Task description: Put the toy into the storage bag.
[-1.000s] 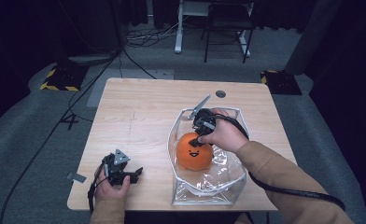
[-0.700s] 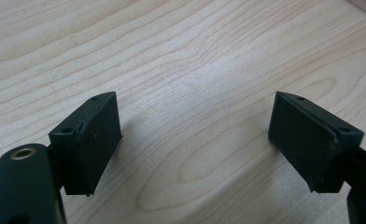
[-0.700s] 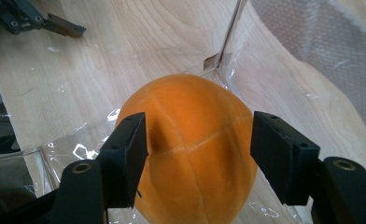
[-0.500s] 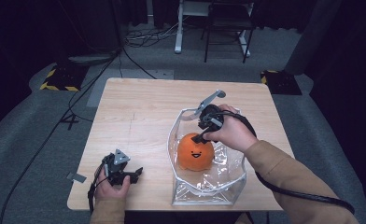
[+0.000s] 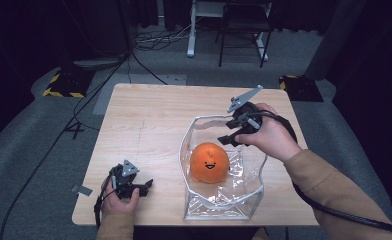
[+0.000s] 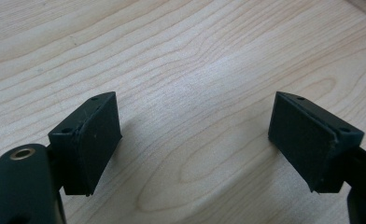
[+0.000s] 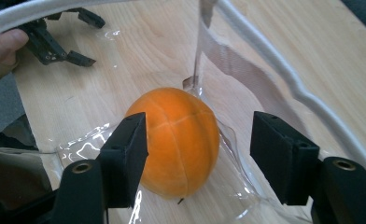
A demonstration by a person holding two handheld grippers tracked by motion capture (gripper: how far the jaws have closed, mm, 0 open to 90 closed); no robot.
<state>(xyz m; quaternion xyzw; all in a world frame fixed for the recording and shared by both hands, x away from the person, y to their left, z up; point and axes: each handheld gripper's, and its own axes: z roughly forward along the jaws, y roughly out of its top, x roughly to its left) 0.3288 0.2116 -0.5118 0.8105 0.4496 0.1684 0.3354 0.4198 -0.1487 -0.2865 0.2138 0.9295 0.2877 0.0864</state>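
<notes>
Now, right claw (image 5: 227,134): jaws apart, having just been opening, and nothing pressed between them; held in the person's right hand (image 5: 269,135) above the far rim of the clear soft plastic bag with a pale zip edge (image 5: 223,207); in the right gripper view the jaws stand on either side of the fruit's outline but clear of it, higher up
Orange round soft toy with a small smiling face (image 5: 209,162): resting on the bottom of the clear bag, towards its far left part; its face turned to the person's side; a seam runs across its back in the right gripper view (image 7: 179,140)
Clear bag: standing open on the right half of the light wooden table (image 5: 149,115), its mouth upward; its near wall just at the table's near edge
Left claw (image 5: 143,186): jaws wide apart with bare wood between them; lying on the table near its near left corner, in the person's left hand (image 5: 118,201); well apart from the bag
Grey three-cornered plate (image 5: 244,98): tilted atop the right claw
</notes>
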